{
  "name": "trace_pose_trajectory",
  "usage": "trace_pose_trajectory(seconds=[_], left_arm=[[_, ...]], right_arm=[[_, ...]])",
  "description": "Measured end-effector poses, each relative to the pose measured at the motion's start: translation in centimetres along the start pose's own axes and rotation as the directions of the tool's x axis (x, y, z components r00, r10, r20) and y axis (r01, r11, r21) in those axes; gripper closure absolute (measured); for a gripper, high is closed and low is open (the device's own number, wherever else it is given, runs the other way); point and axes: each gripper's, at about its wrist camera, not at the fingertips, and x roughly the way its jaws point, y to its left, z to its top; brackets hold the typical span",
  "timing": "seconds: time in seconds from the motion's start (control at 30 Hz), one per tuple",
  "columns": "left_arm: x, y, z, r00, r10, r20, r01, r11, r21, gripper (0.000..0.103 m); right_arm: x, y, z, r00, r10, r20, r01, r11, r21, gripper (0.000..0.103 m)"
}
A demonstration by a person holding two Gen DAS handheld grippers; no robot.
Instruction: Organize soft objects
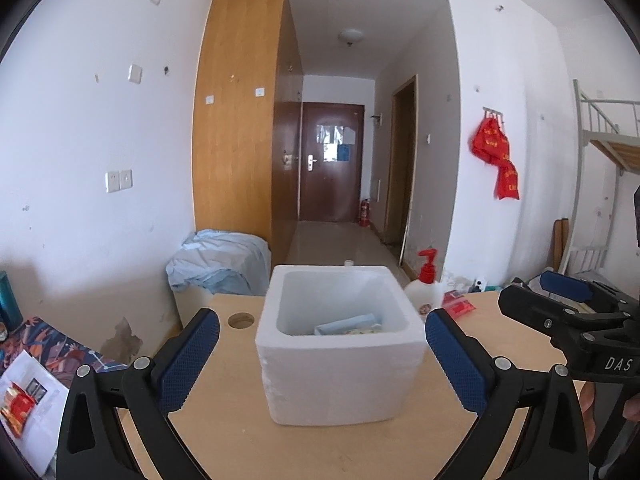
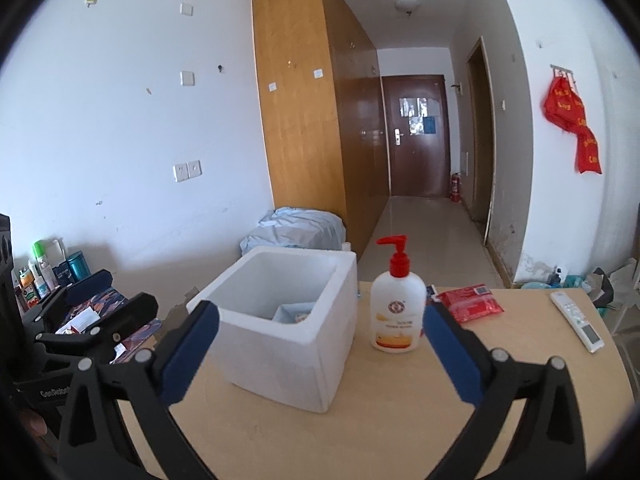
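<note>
Now both tongs, left (image 1: pixel 322 344) and right (image 2: pixel 322 344), gape empty before the foam box (image 1: pixel 340 360).

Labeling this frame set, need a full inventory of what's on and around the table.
foam box: 1, white, table centre, open top
packets: few, blue and pale, inside the box
pump bottle: 1, white with red pump, right of the box
red pack: 1, table, behind the bottle
remote: 1, white, table right edge
table: 1, light wood
left gripper: open, empty
right gripper: open, empty
</note>
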Motion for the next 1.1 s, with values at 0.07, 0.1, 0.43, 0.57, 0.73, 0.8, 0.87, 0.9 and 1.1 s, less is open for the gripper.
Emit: trace_pose_trajectory(seconds=[0.07,0.1,0.43,0.57,0.73,0.8,0.87,0.9,1.1], left_arm=[[-0.8,-0.6,0.0,1.0,-0.005,0.008,0.005,1.0,0.01,0.0],[-1.4,-0.8,-0.2,1.0,-0.008,0.015,0.007,1.0,0.013,0.0],[-6.0,-3.2,-1.8,0.997,-0.052,0.049,0.05,0.998,0.036,0.0],[-6.9,-3.7,-2.2,0.997,-0.066,0.05,0.064,0.997,0.041,0.0],[-8.0,-4.5,-2.7,0.995,-0.085,0.055,0.082,0.995,0.052,0.0],[-8.4,-4.8,-2.9,0.994,-0.096,0.056,0.093,0.994,0.056,0.0],[-8.9,-4.8,-3.1,0.993,-0.1,0.061,0.097,0.994,0.056,0.0],[-9.1,-4.9,-3.2,0.993,-0.103,0.066,0.099,0.994,0.054,0.0],[-10.5,-5.2,-4.7,0.983,-0.143,0.116,0.139,0.989,0.043,0.0]], right_arm=[[-1.2,-0.1,-0.4,1.0,-0.007,0.011,0.007,1.0,0.006,0.0],[-1.6,-0.1,-0.5,1.0,-0.008,0.015,0.008,1.0,0.008,0.0],[-6.4,-0.3,-2.3,0.997,-0.039,0.064,0.038,0.999,0.022,0.0],[-7.4,0.1,-2.6,0.996,-0.052,0.076,0.051,0.999,0.017,0.0],[-8.7,0.0,-3.6,0.994,-0.058,0.091,0.056,0.998,0.023,0.0],[-9.2,0.1,-3.9,0.993,-0.064,0.099,0.062,0.998,0.022,0.0],[-9.7,0.2,-4.2,0.992,-0.072,0.107,0.07,0.997,0.021,0.0],[-10.0,0.2,-4.4,0.991,-0.073,0.109,0.071,0.997,0.023,0.0],[-11.5,-0.1,-6.3,0.984,-0.085,0.159,0.078,0.996,0.051,0.0]])
